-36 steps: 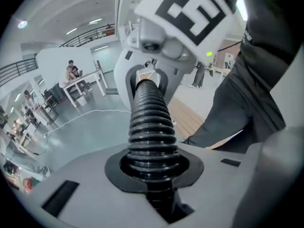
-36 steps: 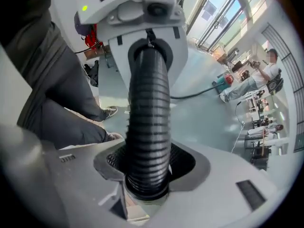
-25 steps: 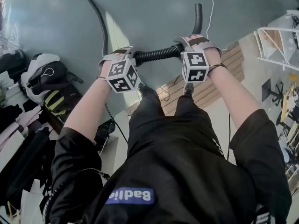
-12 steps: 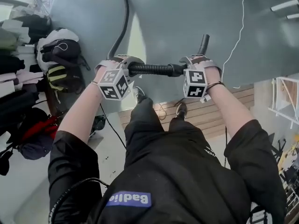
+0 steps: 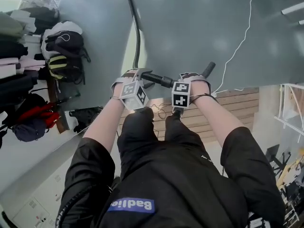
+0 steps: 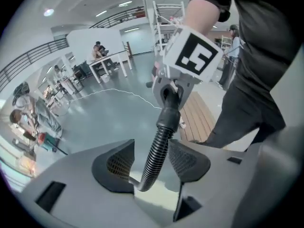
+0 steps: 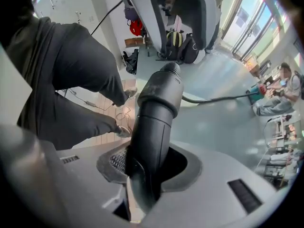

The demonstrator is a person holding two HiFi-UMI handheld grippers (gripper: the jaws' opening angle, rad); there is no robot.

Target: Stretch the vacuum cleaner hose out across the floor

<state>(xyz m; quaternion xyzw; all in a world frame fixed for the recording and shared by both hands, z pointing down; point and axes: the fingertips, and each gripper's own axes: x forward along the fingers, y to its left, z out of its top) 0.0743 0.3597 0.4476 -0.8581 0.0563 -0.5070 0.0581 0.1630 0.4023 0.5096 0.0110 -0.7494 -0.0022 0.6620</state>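
I am reading "Badlia" on a blue patch [image 5: 132, 204] on the black top. Glossy grey floor [image 5: 199, 27]; bags [image 5: 64, 51] lining the left. Both hands are sitting lower than a second ago. The left gripper [image 6: 151, 163] has just been opening, its jaws standing loose around the ribbed hose [image 5: 153, 77]. The right gripper [image 7: 149, 165] has been closing and is pinching the hose's end tube [image 7: 159, 103].

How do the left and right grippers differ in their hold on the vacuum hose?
The left gripper has just been opening; its jaws stand apart around the thin ribbed hose. The right gripper has just been closing and clamps the thicker smooth end piece. Both straddle the same black hose.
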